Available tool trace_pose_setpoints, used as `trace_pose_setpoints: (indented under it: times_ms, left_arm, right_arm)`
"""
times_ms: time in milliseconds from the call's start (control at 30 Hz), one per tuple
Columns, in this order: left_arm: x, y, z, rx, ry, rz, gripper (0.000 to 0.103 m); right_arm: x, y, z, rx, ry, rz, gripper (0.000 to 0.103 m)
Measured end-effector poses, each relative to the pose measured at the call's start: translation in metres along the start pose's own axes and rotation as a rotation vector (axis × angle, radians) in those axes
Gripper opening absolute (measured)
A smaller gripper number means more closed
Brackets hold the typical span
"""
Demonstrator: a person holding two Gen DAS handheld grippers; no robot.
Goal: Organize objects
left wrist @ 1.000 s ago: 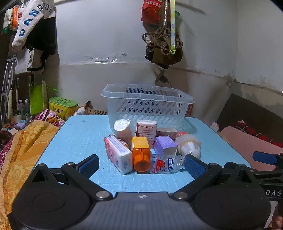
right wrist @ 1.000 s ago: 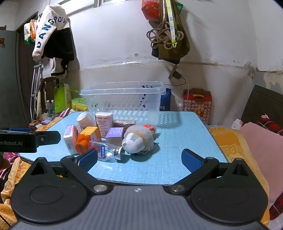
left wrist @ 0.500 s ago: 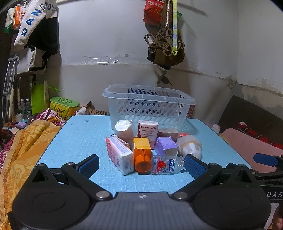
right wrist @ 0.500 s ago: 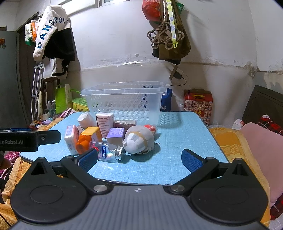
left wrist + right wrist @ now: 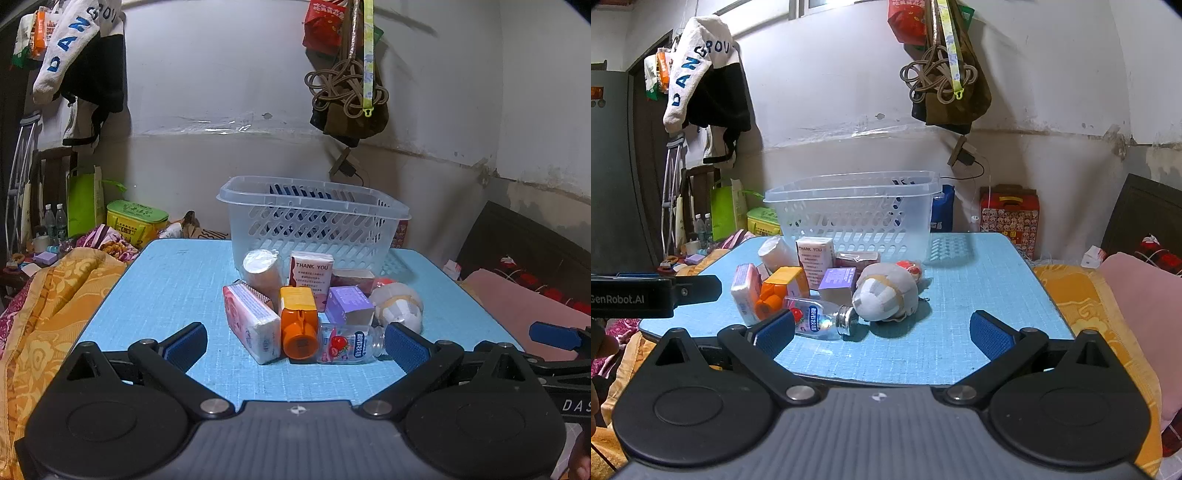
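A cluster of small objects lies mid-table in front of a clear plastic basket (image 5: 314,218) (image 5: 849,214): a pink tissue pack (image 5: 251,323), an orange bottle (image 5: 298,321) (image 5: 779,288), a clear strawberry-label bottle (image 5: 347,343) (image 5: 820,317), a purple box (image 5: 349,304), a "THANK YOU" carton (image 5: 310,273) (image 5: 814,258), a paper-wrapped roll (image 5: 260,271) and a white plush toy (image 5: 397,304) (image 5: 886,295). My left gripper (image 5: 295,347) is open and empty, just short of the cluster. My right gripper (image 5: 882,332) is open and empty, near the table's front edge.
The blue table (image 5: 177,280) (image 5: 979,295) stands against a wall. Orange patterned bedding (image 5: 48,314) lies at its left, a pink cushion (image 5: 1145,295) at its right. Bags hang on the wall (image 5: 347,85). A red box (image 5: 1008,218) stands behind the table.
Both views have shifted very slightly; the objects and basket stay put. Both grippers remain open.
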State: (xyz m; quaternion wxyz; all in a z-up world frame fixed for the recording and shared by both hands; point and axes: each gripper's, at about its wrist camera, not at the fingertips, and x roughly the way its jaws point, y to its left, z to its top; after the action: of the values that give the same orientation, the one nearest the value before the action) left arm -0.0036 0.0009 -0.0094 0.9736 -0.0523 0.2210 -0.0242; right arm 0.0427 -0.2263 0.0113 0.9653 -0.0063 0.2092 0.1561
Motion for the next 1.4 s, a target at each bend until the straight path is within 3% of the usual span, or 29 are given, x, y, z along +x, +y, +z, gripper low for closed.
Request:
trace_pose_setpoints:
  times_ms: [1400]
  left_arm:
    - [0.0010, -0.0003, -0.0029, -0.007, 0.016, 0.020, 0.103]
  right_arm:
    - [-0.0066, -0.0035, -0.0028, 0.013, -0.022, 0.019, 0.103]
